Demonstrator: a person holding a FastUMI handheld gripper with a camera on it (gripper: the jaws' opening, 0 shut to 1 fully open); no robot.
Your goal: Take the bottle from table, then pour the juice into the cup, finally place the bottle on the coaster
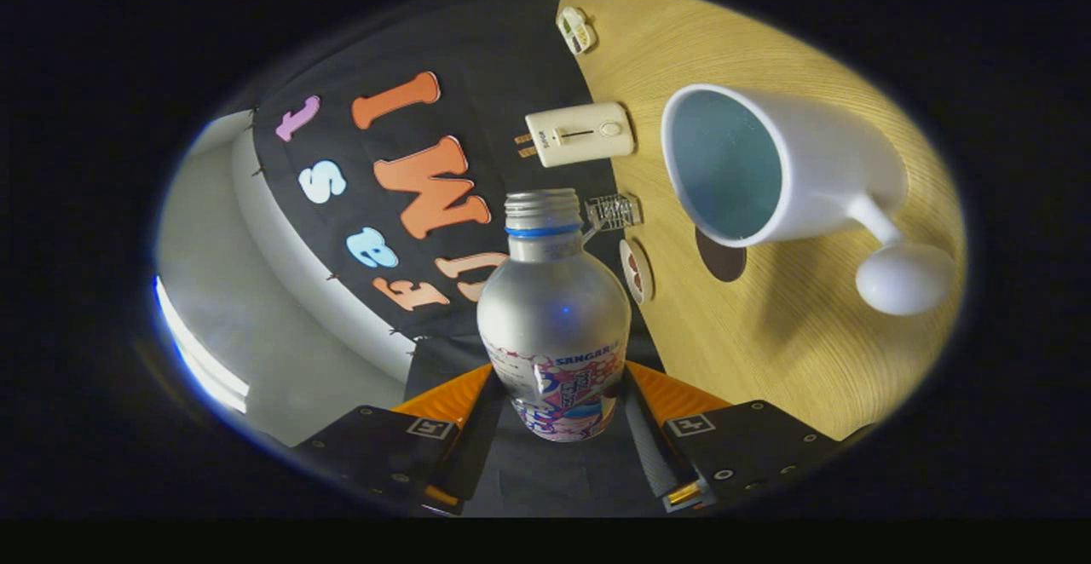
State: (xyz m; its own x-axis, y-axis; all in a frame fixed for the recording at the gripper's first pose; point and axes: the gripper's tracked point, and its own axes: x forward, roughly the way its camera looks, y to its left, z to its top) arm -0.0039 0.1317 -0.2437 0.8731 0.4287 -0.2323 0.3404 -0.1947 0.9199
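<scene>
The gripper (558, 406) squeezes the open bottle (554, 317) with both fingers; the white cup (784, 164) is at two o'clock.

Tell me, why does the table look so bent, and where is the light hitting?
Gripper view: the fisheye lens bows the wooden table and stretches the white cup; the cup casts a soft shadow on the wood; the silver bottle, clamped between the fingers, carries a soft sheen and a small blue glint.
</scene>
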